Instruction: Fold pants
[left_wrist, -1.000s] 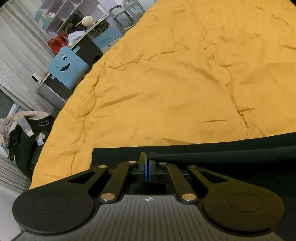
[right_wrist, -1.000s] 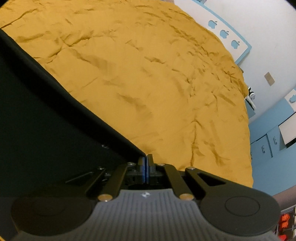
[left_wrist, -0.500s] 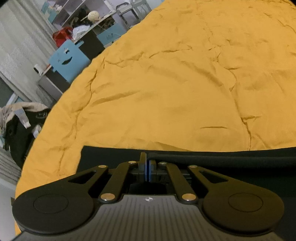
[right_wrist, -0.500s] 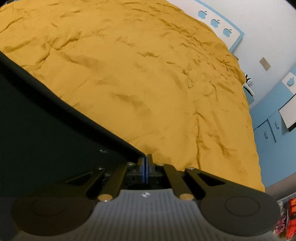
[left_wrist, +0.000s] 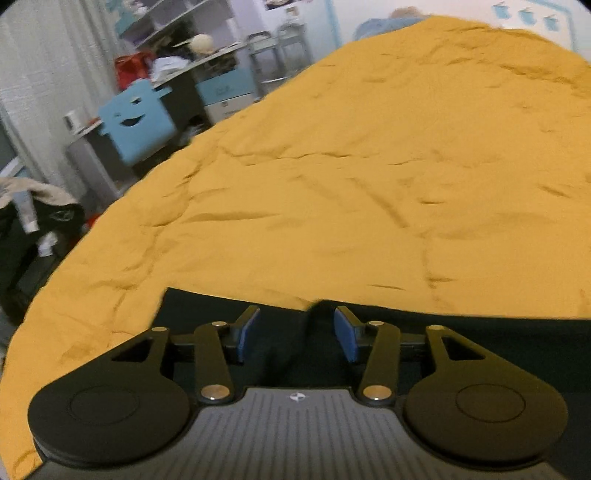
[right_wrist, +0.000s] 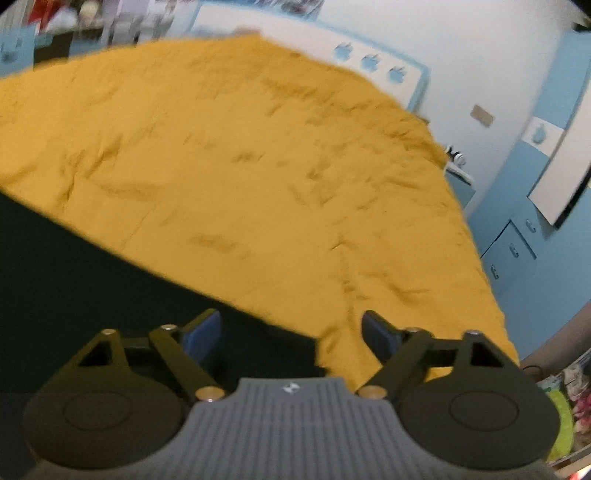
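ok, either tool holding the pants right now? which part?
Nothing is held. Both the left tool and the right tool are opening, pads clear of the black pants, which lie on the yellow bedspread.

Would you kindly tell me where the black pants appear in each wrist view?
Left wrist: the black pants run along the bottom, from centre-left to the right edge.
Right wrist: the black pants fill the lower left.
Shared landmark: the orange bedspread, which they lie on.
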